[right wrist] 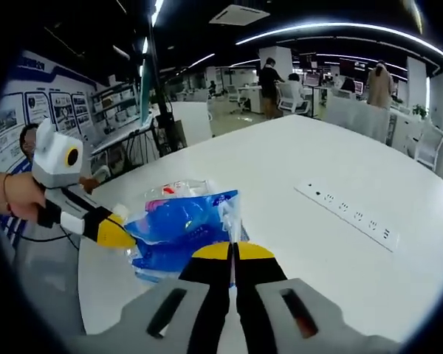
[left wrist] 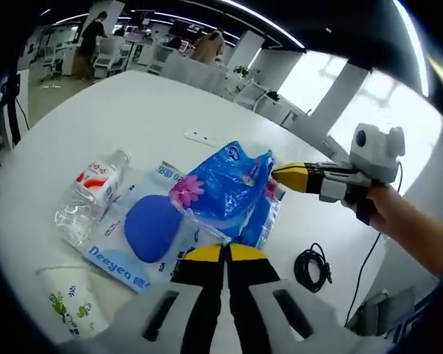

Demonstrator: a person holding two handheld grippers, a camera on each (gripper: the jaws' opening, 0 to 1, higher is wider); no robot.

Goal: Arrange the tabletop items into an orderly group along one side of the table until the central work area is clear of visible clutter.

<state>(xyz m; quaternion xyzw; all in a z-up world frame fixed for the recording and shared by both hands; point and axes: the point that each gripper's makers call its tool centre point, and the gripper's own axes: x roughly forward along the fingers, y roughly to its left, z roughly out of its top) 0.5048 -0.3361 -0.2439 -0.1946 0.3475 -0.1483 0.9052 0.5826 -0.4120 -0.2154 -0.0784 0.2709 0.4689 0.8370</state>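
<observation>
In the left gripper view I see a crinkled blue plastic pack printed with pink flowers (left wrist: 225, 188) lying near the middle of a white round table (left wrist: 133, 103). My left gripper (left wrist: 225, 254) rises from the bottom of that view, its yellow-tipped jaws pressed together just short of the pack's near edge; I cannot tell whether they touch it. My right gripper (left wrist: 280, 175) reaches in from the right, its yellow tips closed together and meeting the pack's right edge. Tucked partly under the pack on its left is a flat packet marked Deeyea holding a round blue sponge (left wrist: 153, 227). Left of that packet lies an empty clear water bottle (left wrist: 92, 193) with a red and white label, on its side. Nearer the camera than the bottle stands a white paper cup (left wrist: 72, 304) with green print. A coiled black cable (left wrist: 312, 267) lies to the right of the pack, near the table edge. Beyond the pack, a white power strip (left wrist: 201, 138) is set flat on the table. In the right gripper view, my right gripper (right wrist: 232, 252) shows its jaws together against the pack (right wrist: 181, 221), with the left gripper (right wrist: 114, 234) at the pack's left edge.
</observation>
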